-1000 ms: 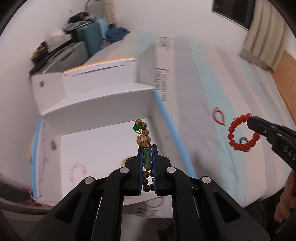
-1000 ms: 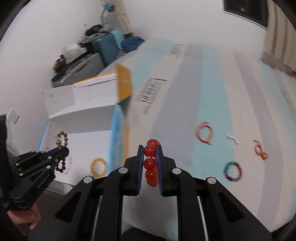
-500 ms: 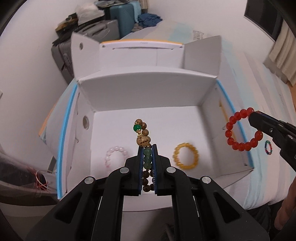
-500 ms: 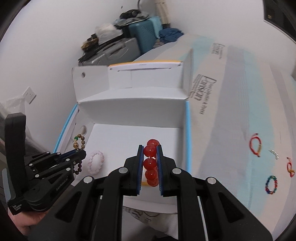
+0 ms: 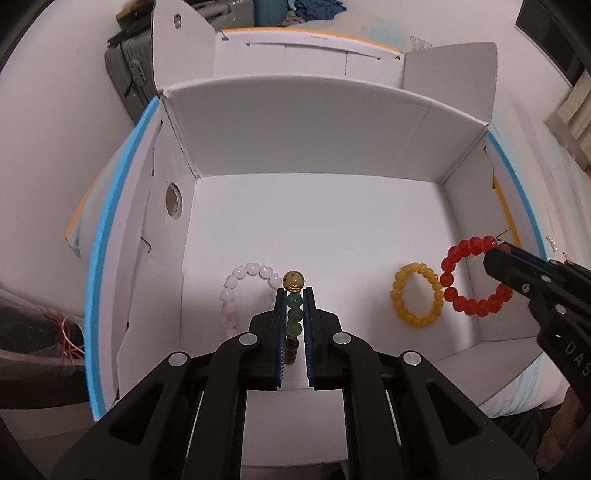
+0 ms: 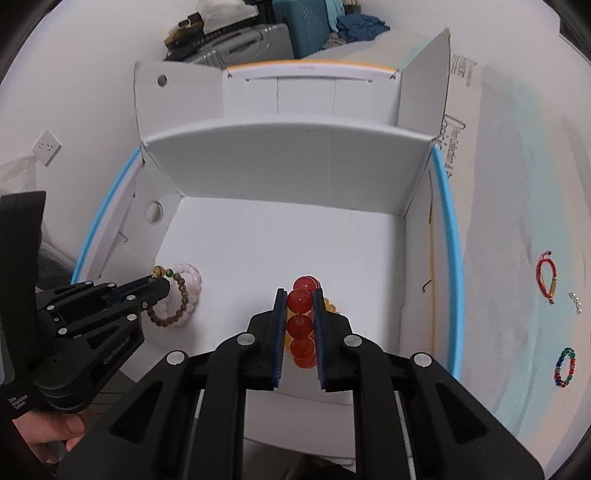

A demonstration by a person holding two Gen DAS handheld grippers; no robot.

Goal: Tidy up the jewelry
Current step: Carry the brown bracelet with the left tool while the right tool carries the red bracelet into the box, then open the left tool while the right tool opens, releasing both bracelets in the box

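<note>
My left gripper [image 5: 294, 291] is shut on a brown and green bead bracelet [image 5: 294, 308], held inside the white cardboard box [image 5: 295, 125] near its front left. It also shows in the right wrist view [image 6: 173, 301]. My right gripper [image 6: 299, 295] is shut on a red bead bracelet [image 6: 300, 312], which hangs over the box's front right [image 5: 472, 275]. A pink bracelet [image 5: 236, 288] and a yellow bracelet [image 5: 417, 295] lie on the box floor.
The box has tall flaps and blue-edged side walls [image 6: 448, 258]. To its right, on the bed surface, lie a red cord bracelet [image 6: 546, 273], a multicolour bead bracelet [image 6: 564, 367] and a small pearl piece [image 6: 575, 301]. Suitcases [image 6: 251, 33] stand behind.
Both grippers have moved from beside the box to over and into it, each still holding its bracelet. The view has tilted down toward the box floor.
</note>
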